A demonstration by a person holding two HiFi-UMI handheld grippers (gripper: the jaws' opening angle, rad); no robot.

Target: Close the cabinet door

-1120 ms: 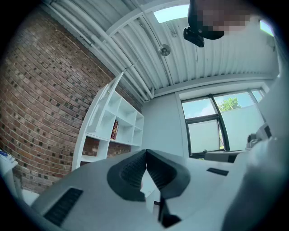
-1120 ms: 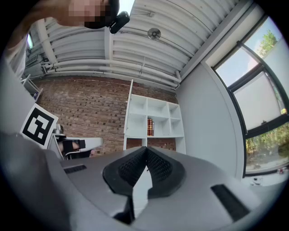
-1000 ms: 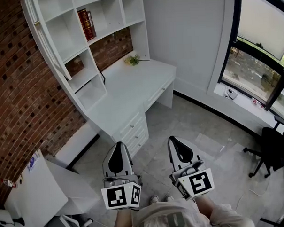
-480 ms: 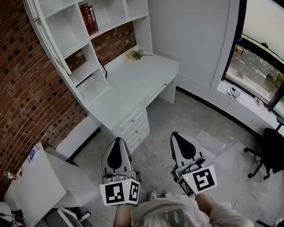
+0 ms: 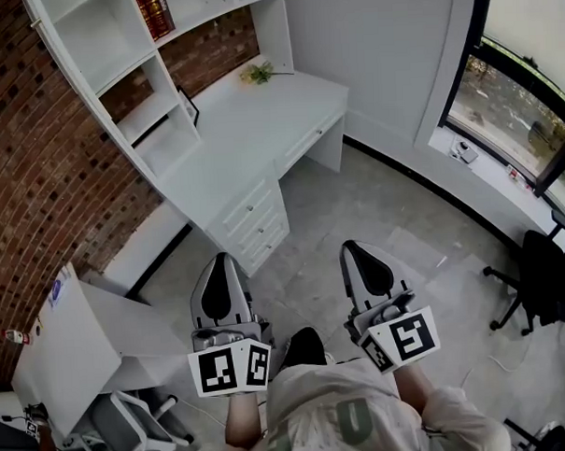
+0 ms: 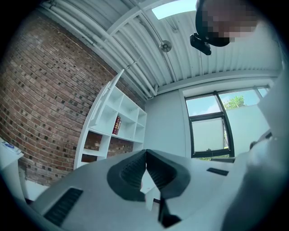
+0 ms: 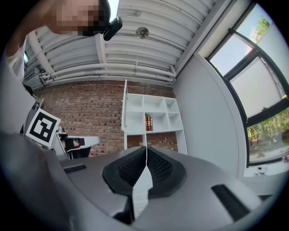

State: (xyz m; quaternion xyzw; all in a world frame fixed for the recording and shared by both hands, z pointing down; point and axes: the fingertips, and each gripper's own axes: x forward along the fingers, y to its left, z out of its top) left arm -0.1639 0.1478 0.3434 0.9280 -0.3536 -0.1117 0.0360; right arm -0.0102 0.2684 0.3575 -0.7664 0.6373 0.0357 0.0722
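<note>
Awaiting closure: door [image 7: 125, 115], swung out edge-on from the left side of the shelved cabinet [image 5: 107, 50] above the worktop [image 5: 250, 128]. Left claw [image 5: 220, 265] and right claw [image 5: 358, 252]: each pressed together, nothing pinched, carried side by side over the floor, well apart from the door. Judged: approach not yet finished; closed claws suit pushing the panel rather than gripping it.

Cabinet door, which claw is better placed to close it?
Left, probably. The door juts open at the shelf's left end, on the left claw's side; the right claw is farther over. Both are shut and far off.
</note>
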